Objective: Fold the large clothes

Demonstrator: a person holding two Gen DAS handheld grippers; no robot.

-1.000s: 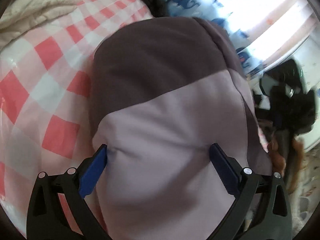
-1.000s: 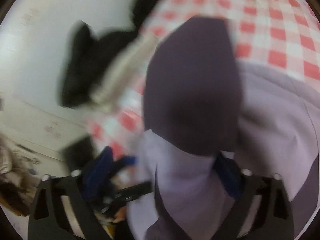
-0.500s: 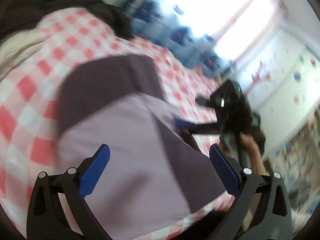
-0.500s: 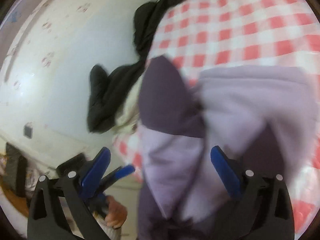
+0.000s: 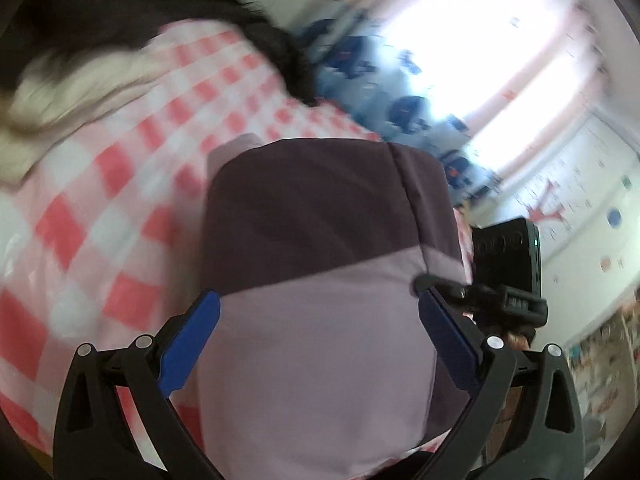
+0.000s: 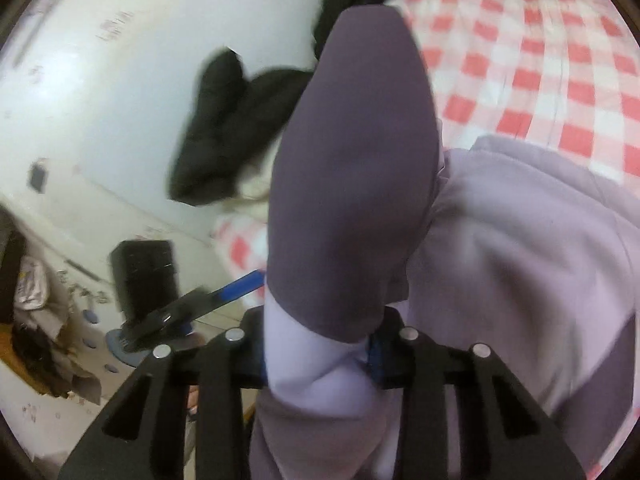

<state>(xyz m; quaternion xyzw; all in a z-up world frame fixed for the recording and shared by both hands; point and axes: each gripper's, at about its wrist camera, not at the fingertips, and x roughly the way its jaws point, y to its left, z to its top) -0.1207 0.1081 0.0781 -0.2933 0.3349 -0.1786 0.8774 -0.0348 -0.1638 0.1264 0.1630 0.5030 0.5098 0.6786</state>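
Two-tone lilac and dark purple cloth garment [image 5: 320, 320]: matt, soft, smooth. Red-and-white checked cloth bedsheet [image 5: 120, 208], left of frame: matt. Black plastic left claw [image 5: 320, 344]: blue pads [image 5: 188, 344] slightly glossy.

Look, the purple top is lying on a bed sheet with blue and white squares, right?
Not quite. The purple top does lie on a checked bed sheet, but its squares are red and white, not blue and white. The left wrist view shows this, and the right wrist view does too.
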